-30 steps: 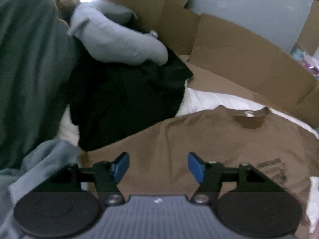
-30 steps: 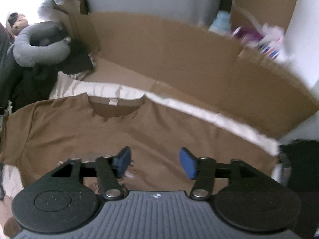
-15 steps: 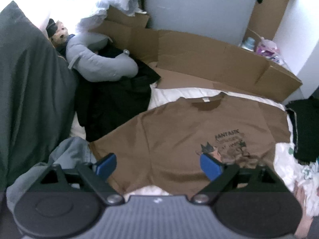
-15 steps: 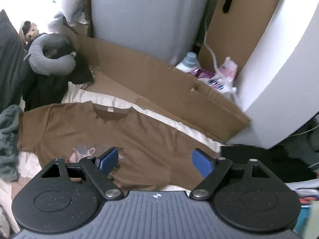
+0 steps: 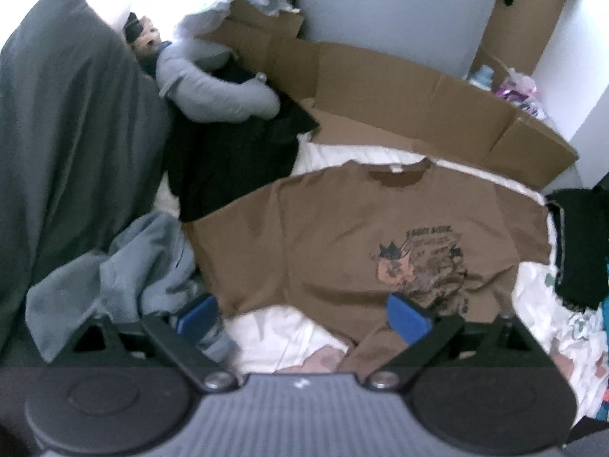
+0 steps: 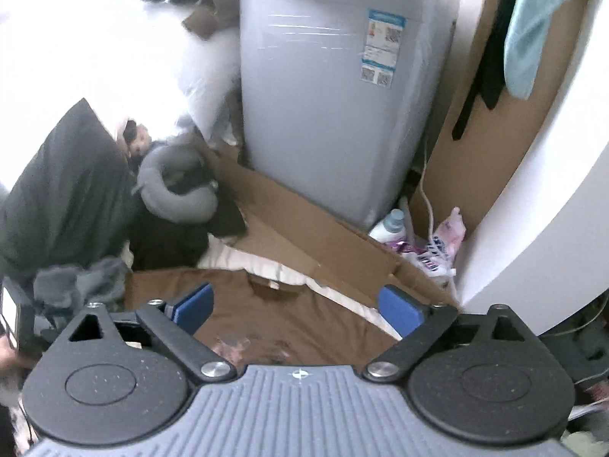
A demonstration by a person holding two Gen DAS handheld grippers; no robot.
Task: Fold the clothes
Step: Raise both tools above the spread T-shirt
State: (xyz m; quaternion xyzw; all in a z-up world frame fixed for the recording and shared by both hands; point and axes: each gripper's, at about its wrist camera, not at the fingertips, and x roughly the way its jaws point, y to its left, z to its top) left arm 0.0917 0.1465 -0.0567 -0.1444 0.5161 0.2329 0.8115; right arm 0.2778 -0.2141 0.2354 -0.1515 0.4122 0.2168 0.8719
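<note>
Hovering over flat brown T-shirt (image 5: 342, 228), left gripper (image 5: 302, 314) and right gripper (image 6: 297, 306) fingers apart, empty; uneven pinches risk crooked fold

Both views dim indoors, w/ strong daylight from upper left: that corner is blown out to pure white, esp. in right wrist view, where detail is lost. Left view soft overall; print on the brown t-shirt (image 5: 380, 228) smeared, unreadable, and grey cloth (image 5: 114, 266) at lower left blurred. Right view sharper: label on the grey appliance (image 6: 342, 95) fairly crisp, faint sheen streaks on its front. Fisheye bends the white wall (image 6: 552, 190) at right; corners vignetted black. Colours flat, bluish cast.
</note>
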